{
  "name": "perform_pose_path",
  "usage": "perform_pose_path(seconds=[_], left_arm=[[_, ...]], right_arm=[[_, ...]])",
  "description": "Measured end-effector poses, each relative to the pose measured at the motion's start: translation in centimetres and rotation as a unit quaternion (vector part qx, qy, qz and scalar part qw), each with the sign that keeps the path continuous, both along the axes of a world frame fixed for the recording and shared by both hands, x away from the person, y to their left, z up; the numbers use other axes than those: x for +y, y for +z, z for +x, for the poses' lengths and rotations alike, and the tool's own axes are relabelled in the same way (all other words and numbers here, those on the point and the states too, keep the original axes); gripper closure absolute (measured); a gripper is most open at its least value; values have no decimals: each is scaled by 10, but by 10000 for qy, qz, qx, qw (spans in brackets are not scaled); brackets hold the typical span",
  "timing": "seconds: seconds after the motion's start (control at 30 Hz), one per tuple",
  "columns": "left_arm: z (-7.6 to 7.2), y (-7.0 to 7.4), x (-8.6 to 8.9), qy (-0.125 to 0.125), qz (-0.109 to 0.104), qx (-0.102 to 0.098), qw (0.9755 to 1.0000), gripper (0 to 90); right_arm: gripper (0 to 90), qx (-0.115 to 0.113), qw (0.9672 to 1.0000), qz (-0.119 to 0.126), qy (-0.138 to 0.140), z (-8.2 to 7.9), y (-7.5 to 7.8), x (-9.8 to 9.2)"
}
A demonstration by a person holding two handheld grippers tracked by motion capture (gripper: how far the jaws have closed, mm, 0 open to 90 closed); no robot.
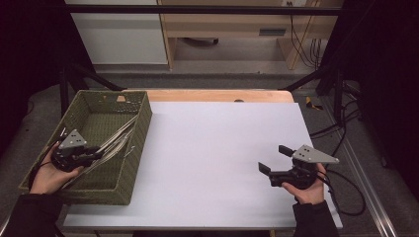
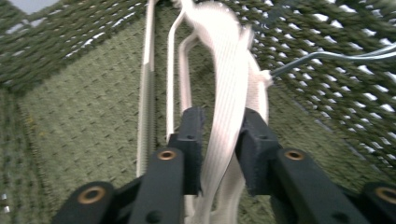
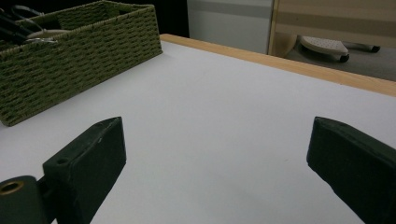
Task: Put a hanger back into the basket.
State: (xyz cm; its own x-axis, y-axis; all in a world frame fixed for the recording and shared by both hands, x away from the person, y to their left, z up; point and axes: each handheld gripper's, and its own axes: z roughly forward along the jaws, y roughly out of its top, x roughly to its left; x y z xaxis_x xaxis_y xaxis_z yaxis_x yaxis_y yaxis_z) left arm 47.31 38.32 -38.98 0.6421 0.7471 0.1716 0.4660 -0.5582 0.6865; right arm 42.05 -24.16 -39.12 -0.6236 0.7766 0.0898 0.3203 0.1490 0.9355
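Basket: we saw a green woven basket [image 1: 129, 148] at the left of the white table [image 1: 217, 158], its near end by the person's left hand [image 1: 47, 177].
Contents: a bundle of long pale strips [image 1: 116, 140] lay slanted along the basket's length; what they were made of we could not tell.
Left gripper: the left gripper [image 2: 220, 128] sat inside the basket, low over its woven floor [image 2: 79, 126].
Strip and jaws: a ribbed white strip [image 2: 231, 93] ran straight between the two black jaws, which we saw clenched against it on both sides; other pale strips [image 2: 147, 98] lay just beside the left jaw, outside the grip.
Wire: a thin grey wire [image 2: 327, 56] crossed the basket wall to the right.
Right gripper: the right gripper [image 1: 274, 160] hovered over bare table well apart from the basket, held in the right hand [image 1: 309, 190].
Right jaws: we saw them spread wide, released, with nothing between them.
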Motion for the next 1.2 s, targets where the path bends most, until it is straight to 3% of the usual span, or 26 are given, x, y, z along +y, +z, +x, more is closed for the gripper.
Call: perform_pose_path(seconds=[0.07,0.13,0.2,0.27,0.37,0.4,0.43,0.53,0.6,0.73,0.77,0.8,0.83,0.9,1.0,1.1,1.2], left_arm=[[-2,0,-2,-90,8,-76,9999,661],[-3,2,-1,-171,148,-90,9997,623],[-3,4,-1,-153,114,-178,9997,582],[-4,9,0,-105,-18,-269,9996,523],[-8,20,-2,69,-469,-549,9974,439],[-10,26,-5,122,-662,-676,9954,397],[-11,30,-6,122,-712,-739,9946,356],[-19,46,-17,188,-1014,-1060,9890,241],[-24,54,-28,156,-1202,-1212,9852,216],[-36,64,-54,-9,-1535,-1358,9788,155],[-38,65,-58,-34,-1577,-1353,9782,148],[-42,65,-66,-79,-1722,-1388,9752,143],[-44,65,-71,-137,-1771,-1398,9741,133],[-50,62,-85,-191,-2080,-1405,9678,128],[-57,55,-101,-329,-2271,-1407,9631,119],[-60,47,-114,-395,-2358,-1365,9614,117],[-61,39,-126,-430,-2333,-1314,9625,117]], right_arm=[[51,-21,10000,-9,3,1,0,0],[51,-14,10000,-6,1,1,-1,1],[52,-8,10000,-9,1,1,-1,1],[52,8,10000,-3,8,1,-1,2],[51,5,10000,5,4,1,-1,2],[50,-11,10000,4,-6,1,-1,2],[48,-19,10000,5,-13,1,-1,1],[45,-24,10000,31,-21,0,0,1],[44,-59,10000,24,-2,0,0,0],[41,-59,10000,42,-15,-1,1,-1],[41,-78,10000,48,-11,-1,1,-1],[41,-75,10000,49,-4,-2,1,-1],[41,-80,10000,57,-16,-2,1,-2],[41,-68,9999,79,-23,-3,0,-3],[41,-47,9999,87,-41,-3,-1,-4],[41,-69,9999,108,-47,-4,0,-6],[41,-84,9998,154,-67,-5,0,-9]])
